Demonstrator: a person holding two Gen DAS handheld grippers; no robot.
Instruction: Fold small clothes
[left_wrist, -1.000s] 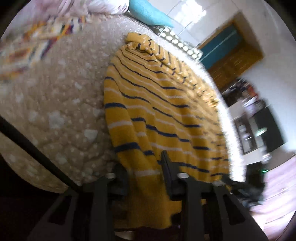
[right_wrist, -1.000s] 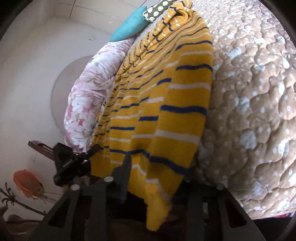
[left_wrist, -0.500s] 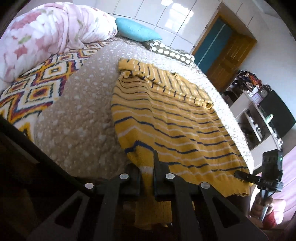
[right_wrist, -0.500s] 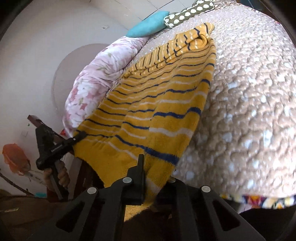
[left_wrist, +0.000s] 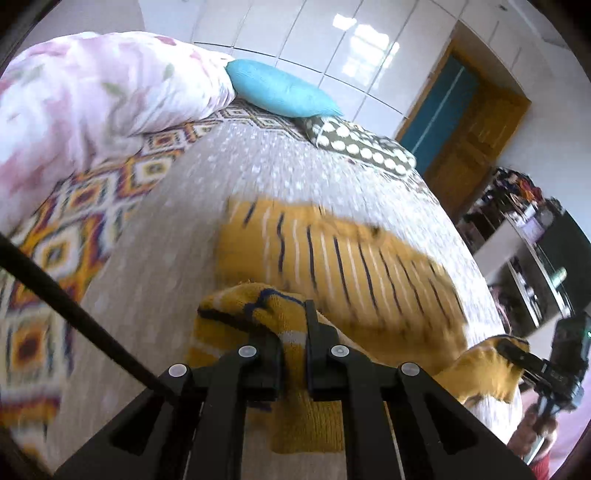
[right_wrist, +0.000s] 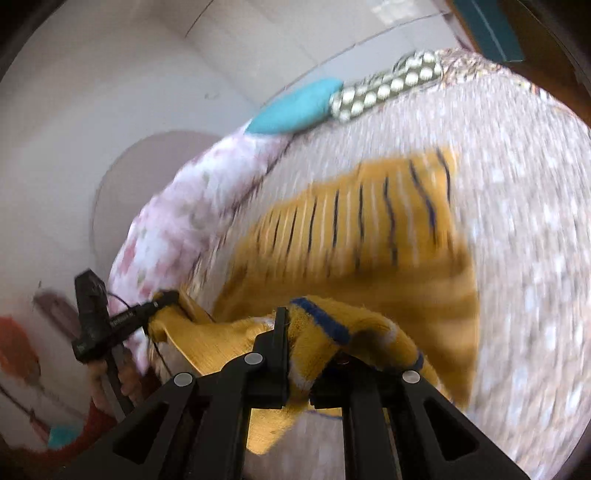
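A yellow sweater (left_wrist: 351, 266) with dark blue and white stripes lies on the bed, its far part flat and its near hem raised. My left gripper (left_wrist: 293, 328) is shut on one hem corner, and the cloth bunches over its fingers. At the far right of this view my right gripper (left_wrist: 508, 348) pinches the other corner. In the right wrist view the sweater (right_wrist: 351, 229) spreads ahead and my right gripper (right_wrist: 303, 343) is shut on the hem, which drapes over one finger. My left gripper (right_wrist: 166, 297) holds its corner at the left, with a hand below it.
The beige dotted quilt (left_wrist: 177, 240) covers the bed. A pink floral duvet (left_wrist: 92, 92) is piled at the far left, with a teal pillow (left_wrist: 280, 88) and a polka-dot pillow (left_wrist: 362, 147) at the head. A wooden door (left_wrist: 469, 129) and cluttered shelves (left_wrist: 528, 240) stand to the right.
The right gripper's jaws closed on the hem. Both grippers then rose and carried the hem up over the bed's edge, so the sweater's lower part now lifts off the quilt.
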